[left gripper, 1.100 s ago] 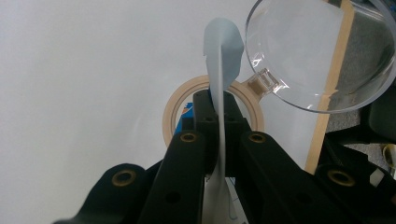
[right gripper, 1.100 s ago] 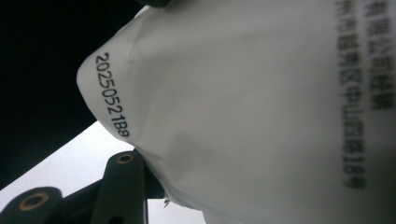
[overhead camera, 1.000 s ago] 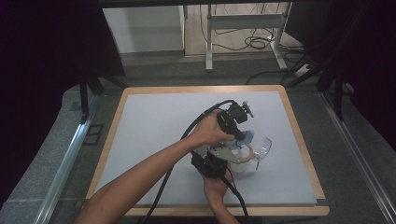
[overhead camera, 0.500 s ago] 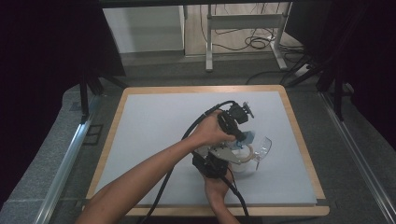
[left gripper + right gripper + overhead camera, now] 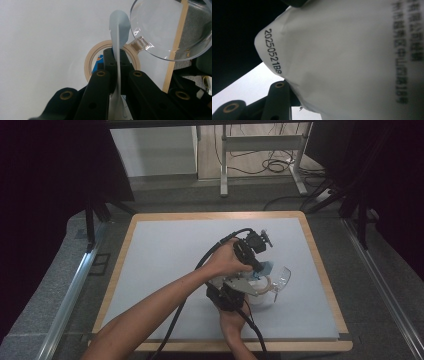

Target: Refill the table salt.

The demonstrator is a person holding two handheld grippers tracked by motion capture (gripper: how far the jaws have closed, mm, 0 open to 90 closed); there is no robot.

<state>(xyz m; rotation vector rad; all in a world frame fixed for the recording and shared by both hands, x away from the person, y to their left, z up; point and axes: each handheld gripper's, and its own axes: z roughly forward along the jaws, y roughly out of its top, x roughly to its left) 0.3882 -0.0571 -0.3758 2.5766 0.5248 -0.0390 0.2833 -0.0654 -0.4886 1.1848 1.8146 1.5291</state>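
Grey mat [image 5: 165,265], pale sheet [image 5: 119,32] upright, edge-on

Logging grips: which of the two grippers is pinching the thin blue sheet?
The left gripper: its jaws are shut on the pale blue sheet. The right gripper meets a white printed packet instead.

The table [image 5: 165,250] had a pale grey-blue top framed by a light wooden rim. A roll of beige tape [image 5: 88,65] lay flat on it just beyond the tips of the left gripper [image 5: 116,58]. A clear plastic lid [image 5: 162,32] rested on the surface to that gripper's right, its small hinge tab touching the tape roll, near the wooden edge.
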